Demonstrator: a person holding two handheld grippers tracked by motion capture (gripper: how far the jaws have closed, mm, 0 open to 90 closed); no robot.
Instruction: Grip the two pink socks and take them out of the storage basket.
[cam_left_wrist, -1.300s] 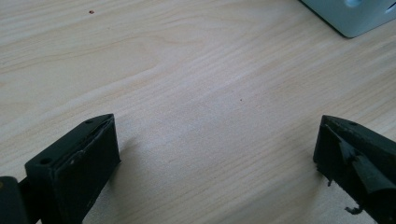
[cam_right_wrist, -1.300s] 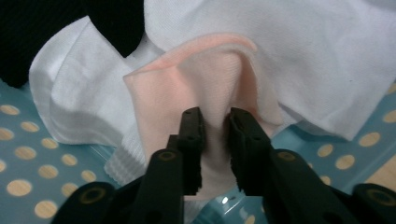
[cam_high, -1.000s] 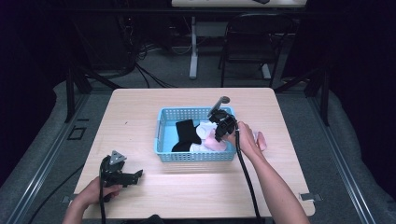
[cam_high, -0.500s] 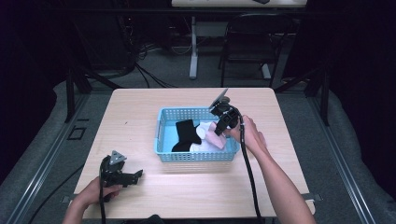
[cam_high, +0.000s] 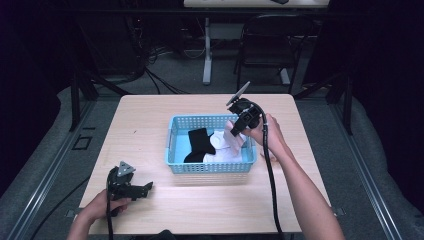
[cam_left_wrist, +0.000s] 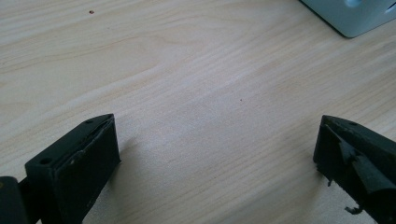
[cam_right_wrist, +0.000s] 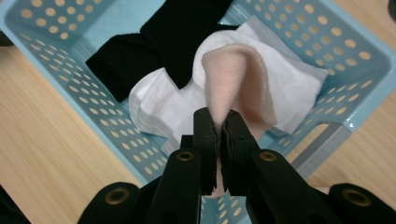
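Note:
A light-blue perforated basket (cam_high: 172, 141) (cam_right_wrist: 359, 84) sits mid-table with a black sock (cam_high: 198, 142) (cam_right_wrist: 159, 39) and white cloth (cam_high: 220, 150) (cam_right_wrist: 154, 107) inside. My right gripper (cam_high: 236, 131) (cam_right_wrist: 218, 123) hangs over the basket's right side, shut on a pale pink sock (cam_right_wrist: 238, 79) (cam_high: 234, 136) that droops onto the white cloth. My left gripper (cam_high: 145, 188) (cam_left_wrist: 217, 154) rests low over bare wood at the table's front left, its jaws wide apart with nothing between them.
The wooden table (cam_high: 150, 115) has bare wood all round the basket. A corner of the basket (cam_left_wrist: 355, 16) shows at the top right of the left gripper view. A chair (cam_high: 270, 45) and a desk leg stand beyond the far edge.
My right gripper has carried the pink sock from the table right of the basket up and over the basket's right side. The left gripper has stayed put.

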